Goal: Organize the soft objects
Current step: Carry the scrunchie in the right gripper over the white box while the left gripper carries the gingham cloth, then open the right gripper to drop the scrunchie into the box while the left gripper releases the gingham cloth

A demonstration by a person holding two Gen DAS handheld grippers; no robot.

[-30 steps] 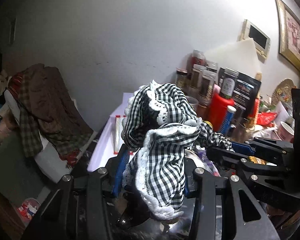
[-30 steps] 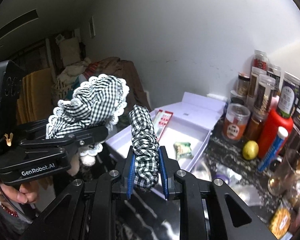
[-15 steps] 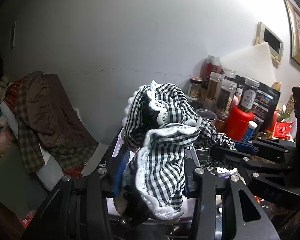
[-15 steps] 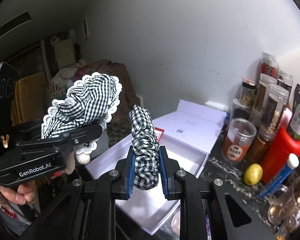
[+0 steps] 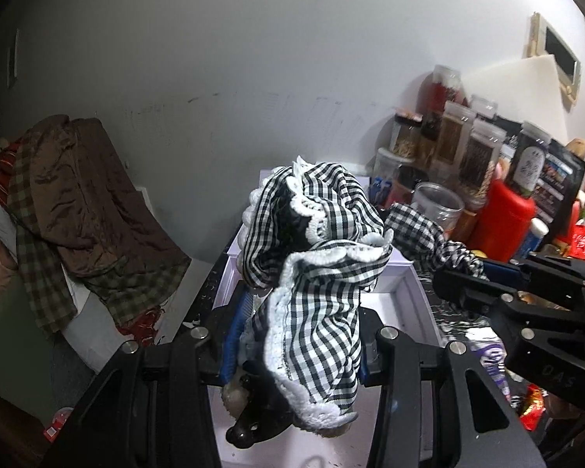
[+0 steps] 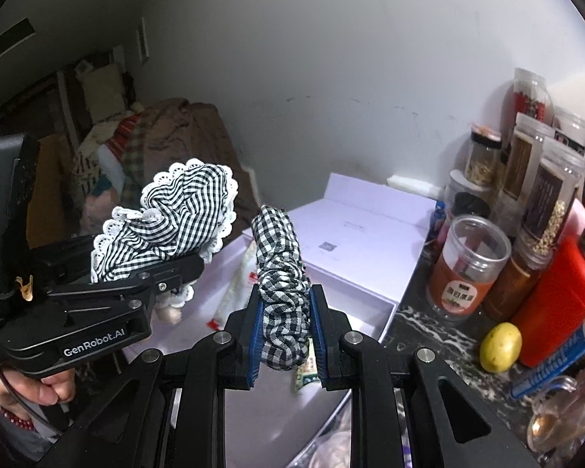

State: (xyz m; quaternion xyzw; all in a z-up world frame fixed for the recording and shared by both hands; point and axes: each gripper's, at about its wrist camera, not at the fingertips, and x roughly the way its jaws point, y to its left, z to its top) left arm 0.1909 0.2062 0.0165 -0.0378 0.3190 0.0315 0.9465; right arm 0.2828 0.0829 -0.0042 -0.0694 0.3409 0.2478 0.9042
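Scrunchie (image 6: 280, 273) clenched in right tool (image 6: 285, 335), lace-trimmed cloth (image 5: 316, 273) gripped by left tool (image 5: 296, 335), above white box (image 6: 370, 234) beside jars (image 6: 468, 269).

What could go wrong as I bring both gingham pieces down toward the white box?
The lace-trimmed gingham piece drapes over the left claw, hiding the white box below, so a drop could miss. The right claw grips only the low end of the gingham scrunchie; it may snag on release. Open jar and lemon beside the box could be knocked.
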